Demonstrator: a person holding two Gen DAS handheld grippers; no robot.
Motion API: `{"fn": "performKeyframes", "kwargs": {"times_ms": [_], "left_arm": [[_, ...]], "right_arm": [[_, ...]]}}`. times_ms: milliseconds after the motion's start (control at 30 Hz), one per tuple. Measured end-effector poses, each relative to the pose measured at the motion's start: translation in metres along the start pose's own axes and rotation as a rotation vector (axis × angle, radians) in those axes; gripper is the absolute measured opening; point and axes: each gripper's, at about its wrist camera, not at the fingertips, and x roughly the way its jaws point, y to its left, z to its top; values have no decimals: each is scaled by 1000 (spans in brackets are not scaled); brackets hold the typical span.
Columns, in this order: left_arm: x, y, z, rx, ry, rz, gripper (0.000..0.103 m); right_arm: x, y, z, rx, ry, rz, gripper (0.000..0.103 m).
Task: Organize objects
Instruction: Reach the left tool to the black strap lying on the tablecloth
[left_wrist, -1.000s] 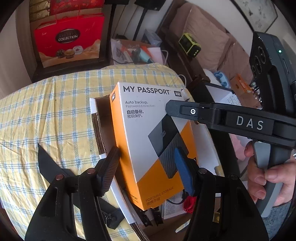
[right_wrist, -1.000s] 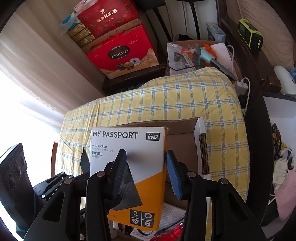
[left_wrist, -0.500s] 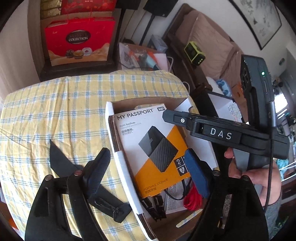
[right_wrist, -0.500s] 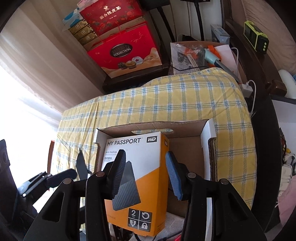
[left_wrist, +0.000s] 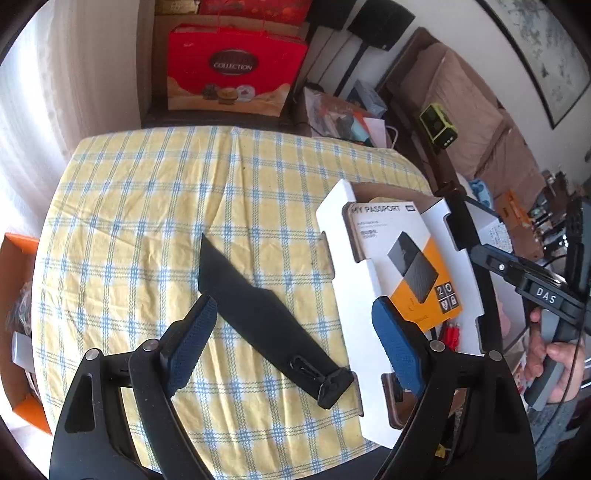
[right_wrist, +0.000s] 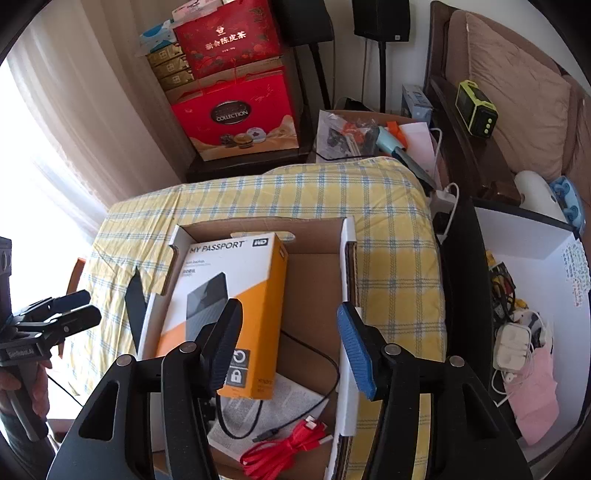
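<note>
The white-and-orange MY PASSPORT box (right_wrist: 236, 302) lies flat inside the open cardboard box (right_wrist: 314, 280) on the yellow checked table; it also shows in the left wrist view (left_wrist: 402, 258). My right gripper (right_wrist: 290, 339) is open and empty, just above the cardboard box. My left gripper (left_wrist: 291, 343) is open and empty over the tablecloth, left of the cardboard box (left_wrist: 354, 295). A black sheath-like strap (left_wrist: 266, 317) lies on the cloth between the left fingers.
A red cable (right_wrist: 288, 443), a black cable (right_wrist: 310, 391) and a printed leaflet (right_wrist: 280, 406) lie in the cardboard box. Red gift boxes (right_wrist: 240, 114) stand behind the table. A sofa (right_wrist: 517, 110) and cluttered white shelf (right_wrist: 524, 314) are on the right.
Both grippers let go of the MY PASSPORT box, which now lies flat in the cardboard box. The left gripper opened and pulled back left; the right gripper opened and drew back.
</note>
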Motion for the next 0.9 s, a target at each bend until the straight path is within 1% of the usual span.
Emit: {"fn": "performKeyframes", "kwargs": {"times_ms": [133,200,333,400,533,633,667,700,767,867,900], "left_arm": [[8,14,-12,-35,22,6,84],[13,19,-17,-62,36,-5,84],[23,20,-23,-92,50,-16,84],[26,16,-26,-87,60,-20,84],[28,5,-36,-40,67,-23,82],[31,-1,-43,-15,88,-21,74],[32,-1,-46,-11,93,-19,69],[33,-2,-48,-8,99,-16,59],[39,-4,-52,0,123,-9,48],[44,-8,-56,-2,134,-9,47],[43,-9,-56,-1,126,-4,47]], "right_arm": [[-6,-9,-16,0,-11,-62,58],[-10,-14,-25,6,-21,-91,58],[-16,-26,-43,45,-35,-145,59],[-17,-31,-51,64,-35,-163,59],[-17,-35,-69,86,-35,-175,59],[-15,-37,-80,102,-28,-163,59],[-15,-38,-84,107,-26,-158,59],[-14,-38,-86,111,-25,-155,59],[-11,-38,-90,116,-21,-153,59],[-7,-36,-94,122,-16,-145,59],[-6,-35,-96,123,-16,-140,59]]}}
